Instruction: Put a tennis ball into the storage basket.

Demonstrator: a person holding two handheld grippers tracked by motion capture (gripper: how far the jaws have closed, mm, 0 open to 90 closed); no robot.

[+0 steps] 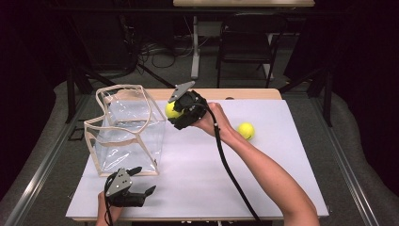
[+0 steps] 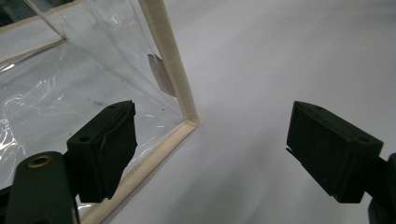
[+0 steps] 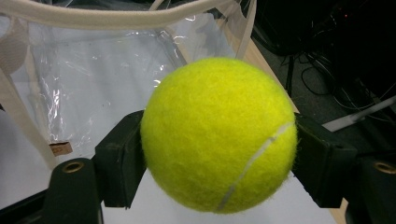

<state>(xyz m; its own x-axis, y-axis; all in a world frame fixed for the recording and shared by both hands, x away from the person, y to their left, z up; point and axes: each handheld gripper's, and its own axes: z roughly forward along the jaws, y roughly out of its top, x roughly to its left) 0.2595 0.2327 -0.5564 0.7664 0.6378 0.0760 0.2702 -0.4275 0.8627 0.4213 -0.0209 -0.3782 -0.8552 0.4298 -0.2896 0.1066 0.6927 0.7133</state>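
Observation:
A clear plastic bag (image 1: 126, 132) with cream trim stands open-topped on the left of the white table (image 1: 197, 179). My right gripper (image 1: 175, 112) is shut on a yellow tennis ball (image 1: 171, 110), held in the air just right of the bag's upper rim. In the right gripper view the ball (image 3: 218, 135) sits squeezed between both jaws, with the bag (image 3: 93, 79) behind it. A second tennis ball (image 1: 246, 130) lies on the table to the right. My left gripper (image 1: 141, 181) is open near the front edge, beside the bag's lower corner (image 2: 187, 125).
The white sheet covers a wooden tabletop (image 1: 244, 94) that shows along the far edge. A dark chair (image 1: 247, 42) and cables stand on the floor beyond. Open table surface stretches across the middle and right front.

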